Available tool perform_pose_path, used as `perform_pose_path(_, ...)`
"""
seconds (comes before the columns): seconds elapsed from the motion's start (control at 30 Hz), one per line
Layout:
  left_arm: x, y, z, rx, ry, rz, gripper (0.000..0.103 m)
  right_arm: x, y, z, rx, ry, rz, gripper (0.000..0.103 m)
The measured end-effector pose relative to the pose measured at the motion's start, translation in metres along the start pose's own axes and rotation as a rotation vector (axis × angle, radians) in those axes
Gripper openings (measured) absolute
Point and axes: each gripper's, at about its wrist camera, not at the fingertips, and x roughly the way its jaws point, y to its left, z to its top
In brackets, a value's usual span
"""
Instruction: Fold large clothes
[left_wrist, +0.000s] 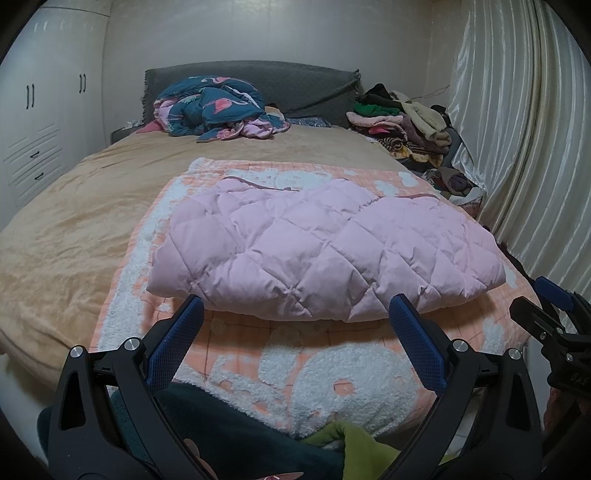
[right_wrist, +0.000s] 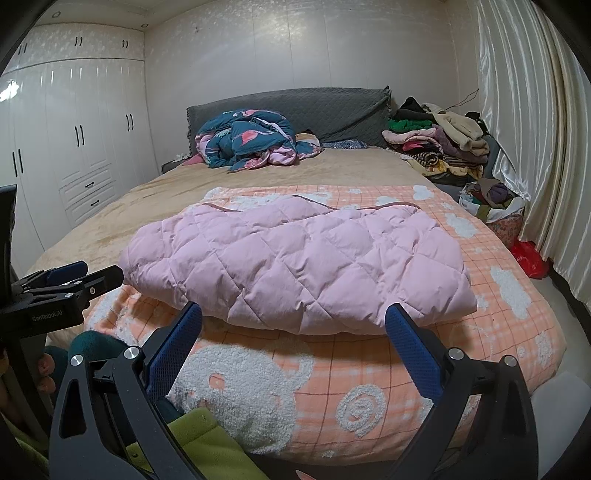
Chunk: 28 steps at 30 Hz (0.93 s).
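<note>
While both grippers hang spread wide with nothing between their blue pads, the pink quilted jacket (left_wrist: 325, 251) lies folded into a puffy block on the bed (left_wrist: 66, 221). It rests on an orange-and-white fleece blanket (left_wrist: 332, 373) that covers the near part of the bed, with blanket showing all around the jacket. The jacket's rounded fold faces the cameras; its darker-trimmed edges lie on the side toward the grey headboard (left_wrist: 295, 85).

The left gripper (left_wrist: 295, 350) hovers just short of the jacket's near edge, jaws open, apart from the fabric. The right gripper (right_wrist: 295, 350) sits likewise before that edge, jaws open and empty. In the left wrist view the right gripper shows at the jacket's right; in the right wrist view the left gripper shows at its left.

Beyond the jacket, a teal flamingo-print duvet (left_wrist: 218, 107) is bunched against the headboard. Right of the jacket and farther back, a pile of mixed clothes (left_wrist: 406, 122) is heaped beside the bed, with a basket of fabrics (right_wrist: 495, 206) nearer. Shiny cream curtains (left_wrist: 517, 129) hang right of the jacket; white wardrobes (right_wrist: 74, 147) stand to its left. A red bag (right_wrist: 528, 258) lies on the floor by the curtains. Dark teal and green cloth (left_wrist: 354, 446) shows nearest the cameras, below the jacket.
</note>
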Motion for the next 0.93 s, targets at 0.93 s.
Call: perform_pose_path(0.93, 0.069, 0.144, 0.035, -0.196, 0.047, 0.303, 0.094, 0.002, -0.251, -0.055, 0.366, 0.053, -0.635, 0.099)
